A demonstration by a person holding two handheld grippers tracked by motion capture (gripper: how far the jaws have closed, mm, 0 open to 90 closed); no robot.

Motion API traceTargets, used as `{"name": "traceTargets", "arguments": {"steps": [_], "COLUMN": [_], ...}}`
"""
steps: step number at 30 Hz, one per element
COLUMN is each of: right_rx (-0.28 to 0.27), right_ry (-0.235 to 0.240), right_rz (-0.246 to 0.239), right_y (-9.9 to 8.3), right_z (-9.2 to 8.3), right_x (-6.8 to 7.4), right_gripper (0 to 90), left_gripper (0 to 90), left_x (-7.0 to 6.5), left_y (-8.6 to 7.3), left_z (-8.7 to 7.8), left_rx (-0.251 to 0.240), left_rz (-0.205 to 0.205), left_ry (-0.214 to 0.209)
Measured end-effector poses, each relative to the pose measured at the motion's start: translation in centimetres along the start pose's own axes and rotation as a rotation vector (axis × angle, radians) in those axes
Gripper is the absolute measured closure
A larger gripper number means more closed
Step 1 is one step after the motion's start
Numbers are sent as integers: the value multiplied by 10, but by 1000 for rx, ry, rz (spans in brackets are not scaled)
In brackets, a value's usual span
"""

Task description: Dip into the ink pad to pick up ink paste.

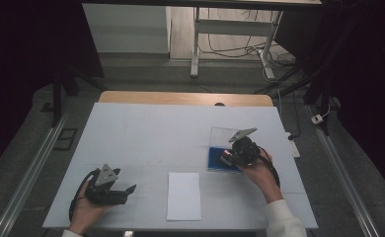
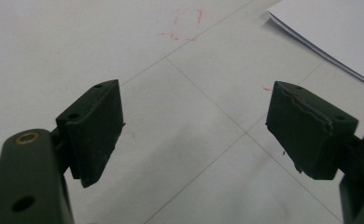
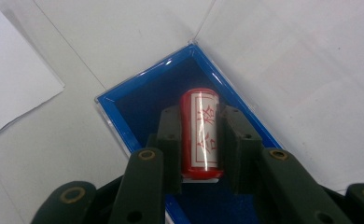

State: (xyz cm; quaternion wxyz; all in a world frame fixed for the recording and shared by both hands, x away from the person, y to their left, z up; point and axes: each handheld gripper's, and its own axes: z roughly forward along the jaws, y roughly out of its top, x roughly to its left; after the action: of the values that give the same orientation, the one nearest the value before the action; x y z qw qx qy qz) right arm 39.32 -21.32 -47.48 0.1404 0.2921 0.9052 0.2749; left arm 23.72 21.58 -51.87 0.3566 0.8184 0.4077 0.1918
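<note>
red stamp (image 3: 199,134) lower end hidden behind right gripper (image 3: 199,154) fingers (image 3: 171,144), blue case (image 3: 138,107) near end cut off by bottom edge, paper sheet (image 2: 329,32) cropped at top right, faint red marks (image 2: 185,25) on table (image 2: 77,42) unreadable

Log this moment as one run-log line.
left gripper open, idle | right gripper shut on red stamp | over blue box | paper untouched
</note>
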Motion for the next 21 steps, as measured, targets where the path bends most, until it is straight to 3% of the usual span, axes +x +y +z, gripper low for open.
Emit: {"name": "traceTargets", "arguments": {"steps": [14,21], "right_rx": [-11,-52], "right_ry": [14,24], "right_rz": [9,-27], "right_y": [-1,-3], "right_z": [-1,-10], "right_x": [-2,-2], "right_gripper": [706,701], "left_gripper": [192,192], "left_x": [1,1], "left_y": [0,0], "left_z": [0,-1], "left_rx": [-2,-5], "left_rz": [-1,-1], "left_ry": [3,4]}}
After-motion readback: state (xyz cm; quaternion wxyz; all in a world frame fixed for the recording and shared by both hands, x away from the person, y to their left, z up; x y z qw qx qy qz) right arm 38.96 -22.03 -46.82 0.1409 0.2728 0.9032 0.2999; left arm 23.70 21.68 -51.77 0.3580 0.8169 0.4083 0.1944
